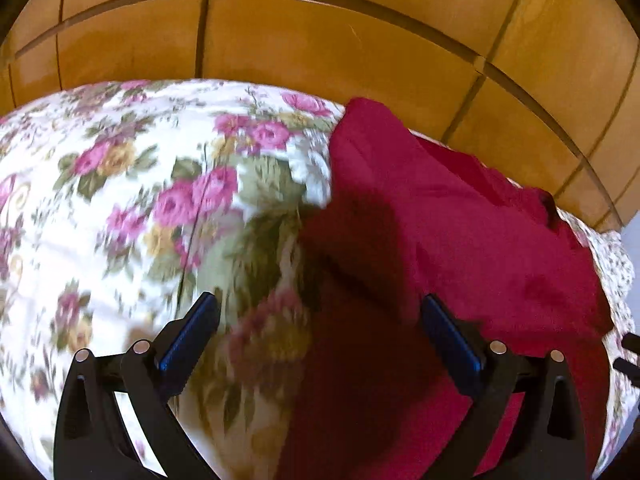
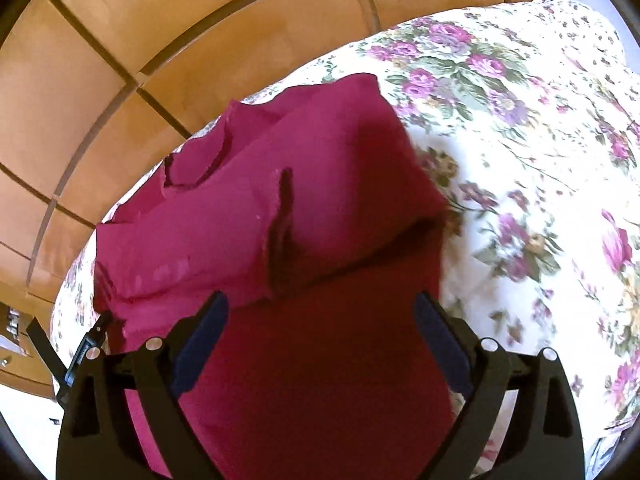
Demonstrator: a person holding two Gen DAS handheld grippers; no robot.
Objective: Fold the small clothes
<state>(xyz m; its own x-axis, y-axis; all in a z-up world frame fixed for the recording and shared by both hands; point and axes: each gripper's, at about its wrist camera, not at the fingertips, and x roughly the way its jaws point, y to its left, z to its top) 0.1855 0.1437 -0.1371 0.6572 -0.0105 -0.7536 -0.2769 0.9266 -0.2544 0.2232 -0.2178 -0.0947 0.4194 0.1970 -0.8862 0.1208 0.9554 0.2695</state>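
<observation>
A crimson red garment [image 2: 320,184] lies partly folded on a floral bedspread [image 2: 520,160], with its neck opening [image 2: 192,168] towards the far edge. My right gripper [image 2: 320,302] hovers open above the near part of the cloth, with nothing between its blue pads [image 2: 436,332]. In the left wrist view the same red garment [image 1: 460,232] fills the right half. My left gripper [image 1: 320,306] is open over the garment's left edge, one finger above the bedspread [image 1: 120,200] and the other above the red cloth. This view is blurred.
Orange-brown wooden panels [image 1: 320,40] rise right behind the bed's far edge. The other gripper's black tip [image 2: 86,352] shows at the garment's left corner. Pale floor [image 2: 24,420] lies at lower left. Open floral bedspread stretches to the garment's side.
</observation>
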